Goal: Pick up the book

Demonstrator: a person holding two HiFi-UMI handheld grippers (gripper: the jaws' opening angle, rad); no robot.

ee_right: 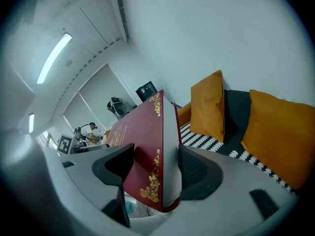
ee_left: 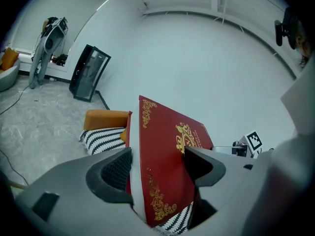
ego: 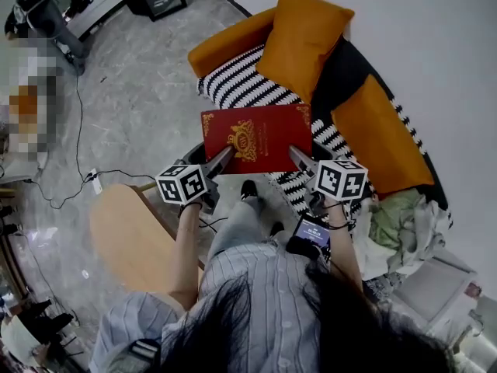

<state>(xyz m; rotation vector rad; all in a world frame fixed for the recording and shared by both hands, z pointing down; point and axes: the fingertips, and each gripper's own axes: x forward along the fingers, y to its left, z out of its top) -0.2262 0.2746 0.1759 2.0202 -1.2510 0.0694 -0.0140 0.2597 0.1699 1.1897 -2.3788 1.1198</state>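
Book: the red book (ego: 260,138) with gold ornament, cover up, is held over the front edge of the striped seat (ego: 241,88).
Left tongs: the left tongs (ee_left: 157,168) are clenched on the book's near left corner, with one jaw on the cover and the other on the underside.
Right tongs: the right tongs (ee_right: 155,168) are clenched on the near right corner, in the same way.
Sofa: the orange sofa (ego: 229,41) stands against the white wall, and cushions (ego: 299,37) lean at its back.
Person: the person stands just before the sofa, with both arms reaching forward.
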